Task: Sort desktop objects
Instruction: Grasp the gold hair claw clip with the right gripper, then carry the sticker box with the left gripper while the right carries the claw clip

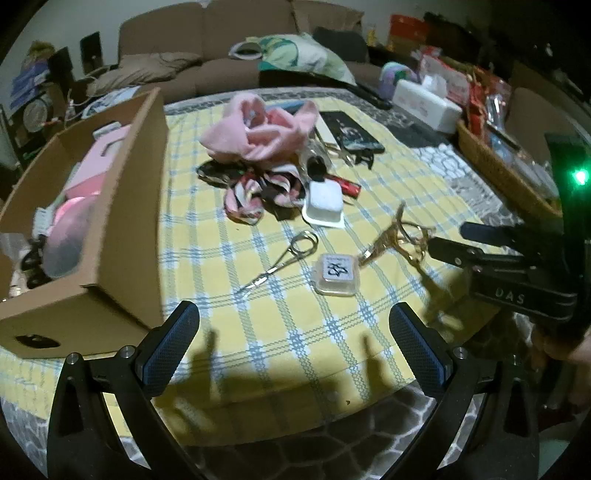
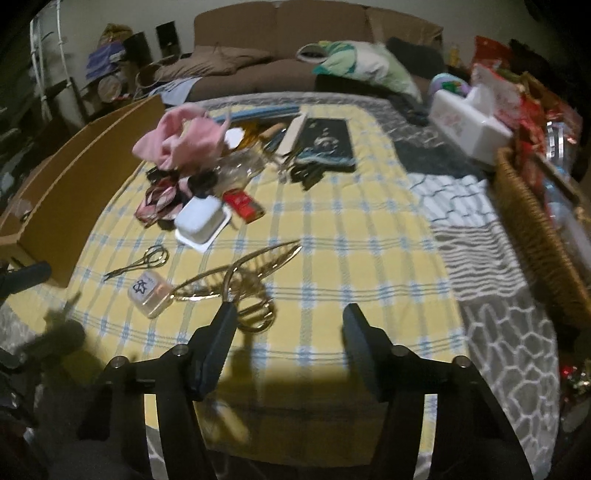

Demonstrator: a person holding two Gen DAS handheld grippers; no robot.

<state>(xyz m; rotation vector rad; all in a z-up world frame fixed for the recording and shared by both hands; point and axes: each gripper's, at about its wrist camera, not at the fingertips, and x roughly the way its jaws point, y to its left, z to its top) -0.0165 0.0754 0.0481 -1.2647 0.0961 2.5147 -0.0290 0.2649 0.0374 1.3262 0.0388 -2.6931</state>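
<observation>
Checked yellow cloth [image 1: 280, 332] over grey patterned table cover [image 2: 517, 354], brown sofa [image 1: 221, 29] behind.

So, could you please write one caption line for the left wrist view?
Open left gripper above a checked cloth, facing silver scissors, a small clear box and a cardboard box.

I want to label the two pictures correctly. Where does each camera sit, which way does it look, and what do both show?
Left wrist: on the left gripper, looking down across the yellow cloth; cardboard box left, right gripper at right.
Right wrist: on the right gripper, jaws open, facing the same cloth; gold scissors just ahead.
Shared: small scissors, clear case, pink cloth.
</observation>
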